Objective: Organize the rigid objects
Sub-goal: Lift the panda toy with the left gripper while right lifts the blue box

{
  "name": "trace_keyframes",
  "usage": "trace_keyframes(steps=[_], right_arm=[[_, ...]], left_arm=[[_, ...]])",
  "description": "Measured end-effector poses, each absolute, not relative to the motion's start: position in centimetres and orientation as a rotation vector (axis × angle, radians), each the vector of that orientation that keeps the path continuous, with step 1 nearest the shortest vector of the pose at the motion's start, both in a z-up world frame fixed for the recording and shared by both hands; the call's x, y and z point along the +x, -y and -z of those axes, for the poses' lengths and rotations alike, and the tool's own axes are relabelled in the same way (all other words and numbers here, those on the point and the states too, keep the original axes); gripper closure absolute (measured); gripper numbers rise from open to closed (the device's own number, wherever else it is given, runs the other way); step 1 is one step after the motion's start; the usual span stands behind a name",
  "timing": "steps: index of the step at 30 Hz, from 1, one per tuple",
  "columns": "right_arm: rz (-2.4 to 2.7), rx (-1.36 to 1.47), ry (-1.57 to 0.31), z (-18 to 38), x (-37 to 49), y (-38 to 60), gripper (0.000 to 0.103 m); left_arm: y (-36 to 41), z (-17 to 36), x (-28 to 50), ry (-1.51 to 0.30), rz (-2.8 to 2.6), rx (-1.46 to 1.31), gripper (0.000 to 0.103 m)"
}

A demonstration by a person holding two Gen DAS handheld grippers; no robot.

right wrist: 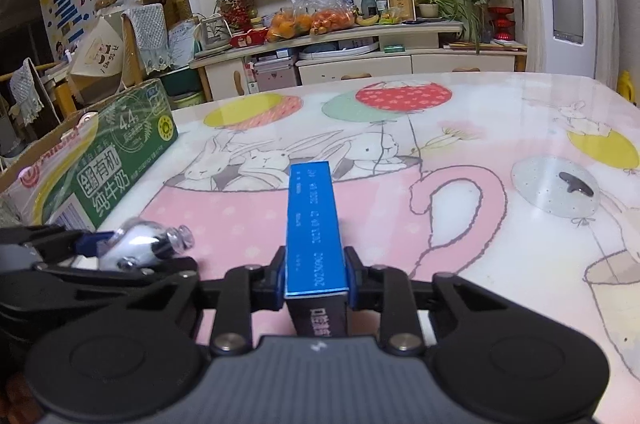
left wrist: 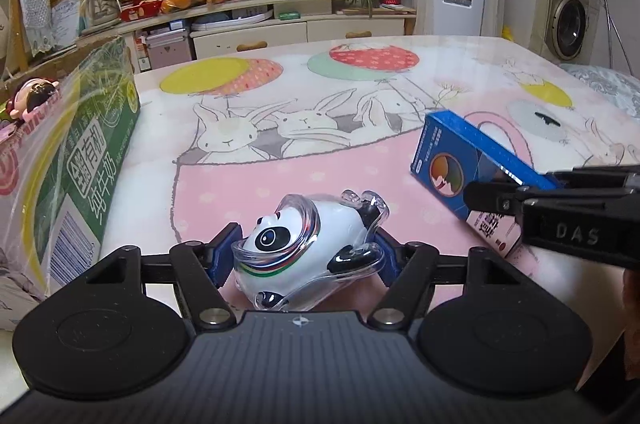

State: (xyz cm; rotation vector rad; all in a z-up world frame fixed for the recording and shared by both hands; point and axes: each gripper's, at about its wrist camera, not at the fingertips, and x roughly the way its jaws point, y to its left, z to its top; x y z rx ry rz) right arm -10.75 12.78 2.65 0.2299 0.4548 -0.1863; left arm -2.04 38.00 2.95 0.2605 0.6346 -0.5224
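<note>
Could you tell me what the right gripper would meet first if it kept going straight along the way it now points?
Probably only the tabletop: the right gripper, shut on the blue box, angles down toward bare cloth ahead.

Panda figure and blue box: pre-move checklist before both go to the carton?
1. Left gripper on panda figure: blue pads sit against both its sides. Ok.
2. Right gripper on blue box: pads clamp its narrow sides. Ok.
3. Panda clear of the table: cannot tell, its underside is hidden.
4. Box clear of the table: its far end is raised in the left wrist view. Ok.
5. Grippers apart from each other: close side by side, no contact visible. Ok.
6. Room in the green carton: a doll shows at its rim; interior hidden. Cannot tell.
</note>
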Motion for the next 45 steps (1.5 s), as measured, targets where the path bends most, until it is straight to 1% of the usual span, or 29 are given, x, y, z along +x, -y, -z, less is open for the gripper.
trace_keyframes(steps=[11, 19, 26, 38, 45], right_arm=[[0.237, 0.270, -0.457, -3.7, -11.6, -12.5, 0.079], [0.267, 0.273, -0.429, -5.4, -12.5, -12.9, 0.079], [0.279, 0.265, -0.405, -7.2, -13.0, -13.3, 0.079], [0.204, 0.234, -0.379, -10.5, -12.3, -16.1, 0.079], [0.136, 0.205, -0.352, -12.7, -11.0, -18.3, 0.079]], left_arm=[[-38.7, -7.0, -3.2, -0.604, 0.561, 0.208, 0.019], [-39.8, -10.0, -3.3, -0.586, 0.541, 0.191, 0.019], [-41.3, -12.4, -3.4, -0.532, 0.504, 0.177, 0.019], [-43.9, -15.0, -2.0, -0.460, 0.388, 0.165, 0.019], [-46.5, -16.0, -0.1, -0.453, 0.308, 0.142, 0.019]])
